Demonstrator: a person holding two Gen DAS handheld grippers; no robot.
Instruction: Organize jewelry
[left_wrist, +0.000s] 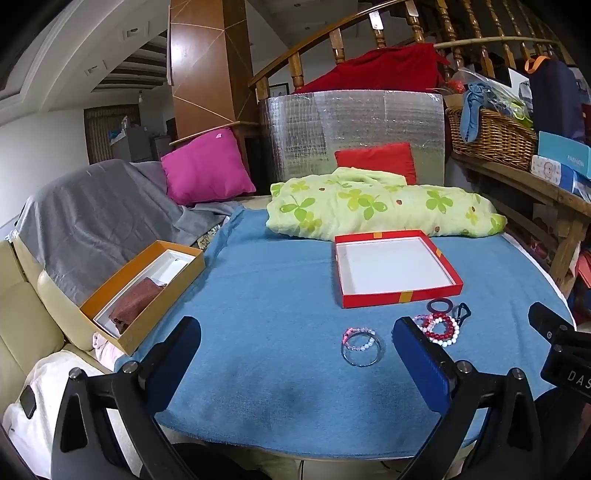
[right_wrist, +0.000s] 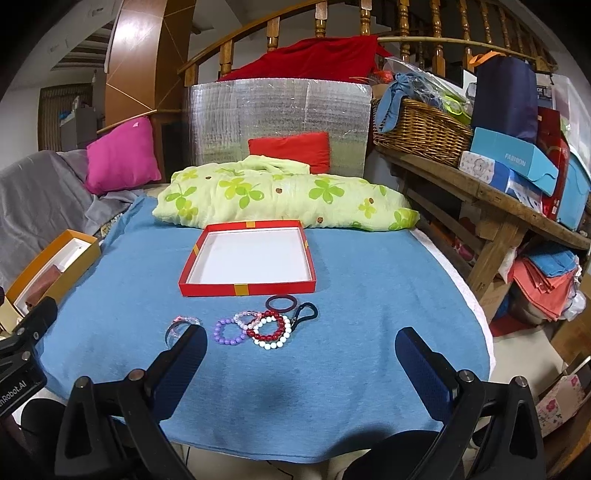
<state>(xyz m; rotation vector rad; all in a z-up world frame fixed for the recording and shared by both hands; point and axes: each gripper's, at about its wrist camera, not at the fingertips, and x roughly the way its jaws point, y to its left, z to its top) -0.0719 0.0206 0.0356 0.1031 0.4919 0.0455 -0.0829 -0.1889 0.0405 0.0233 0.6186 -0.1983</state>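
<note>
A shallow red box (left_wrist: 395, 268) (right_wrist: 248, 260) with a white, bare inside lies on the blue cloth. In front of it sits a cluster of bead bracelets (right_wrist: 266, 328) (left_wrist: 440, 328): purple, pink, red and white, with a dark ring (right_wrist: 280, 302) and a black clip (right_wrist: 305, 312) behind. A clear bangle with a pink bead bracelet (left_wrist: 361, 346) (right_wrist: 180, 326) lies apart to the left. My left gripper (left_wrist: 295, 345) hovers open just short of the bangle. My right gripper (right_wrist: 301, 356) hangs open before the cluster. Neither holds anything.
An orange box (left_wrist: 142, 293) with a brown pouch rests at the table's left edge on a sofa. A green floral blanket (left_wrist: 373, 205) lies behind the red box. A wooden bench with a wicker basket (right_wrist: 421, 129) and boxes stands to the right.
</note>
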